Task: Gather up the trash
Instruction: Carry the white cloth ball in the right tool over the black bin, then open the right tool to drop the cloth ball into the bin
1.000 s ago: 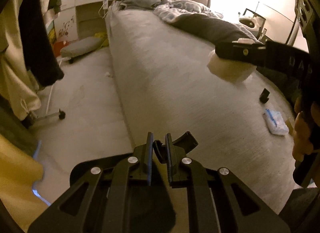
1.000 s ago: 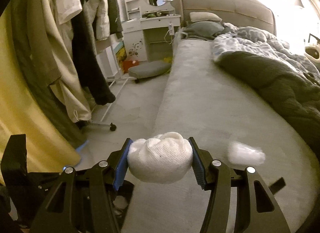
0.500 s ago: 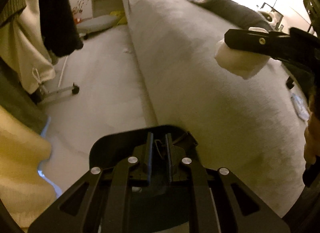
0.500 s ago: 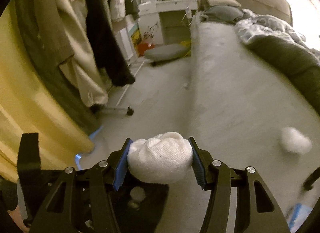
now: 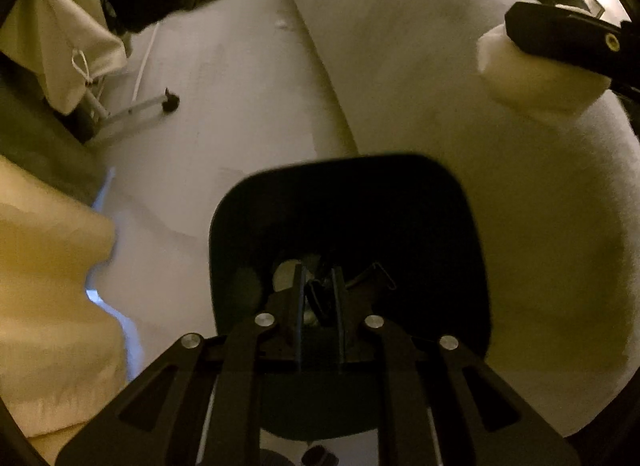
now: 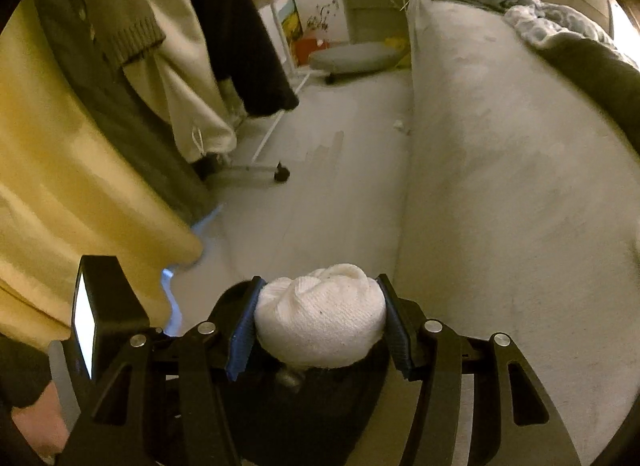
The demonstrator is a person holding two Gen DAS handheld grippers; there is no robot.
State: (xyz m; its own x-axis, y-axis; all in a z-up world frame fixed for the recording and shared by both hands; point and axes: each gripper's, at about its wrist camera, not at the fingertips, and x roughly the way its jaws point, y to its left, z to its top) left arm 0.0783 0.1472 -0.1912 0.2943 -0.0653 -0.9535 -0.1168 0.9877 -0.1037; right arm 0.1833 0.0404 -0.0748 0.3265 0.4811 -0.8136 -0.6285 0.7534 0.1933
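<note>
My right gripper (image 6: 320,326) is shut on a crumpled white tissue wad (image 6: 320,326) and holds it just above a black trash bin (image 6: 304,418). In the left wrist view the wad (image 5: 536,73) hangs at the upper right, above and right of the bin (image 5: 348,225). My left gripper (image 5: 319,298) is shut on a black clip handle (image 5: 316,298) on the bin's near rim. Pale trash (image 5: 286,274) lies inside the bin.
A grey bed (image 6: 500,185) runs along the right. A clothes rack with hanging coats (image 6: 224,45) and a wheeled base (image 6: 280,175) stands left. A yellow fabric (image 6: 72,185) hangs at near left. A small white scrap (image 6: 398,125) lies on the floor by the bed.
Both grippers have tilted downward toward the floor. The bin now fills more of the left wrist view, and the tissue wad has moved over the bin.
</note>
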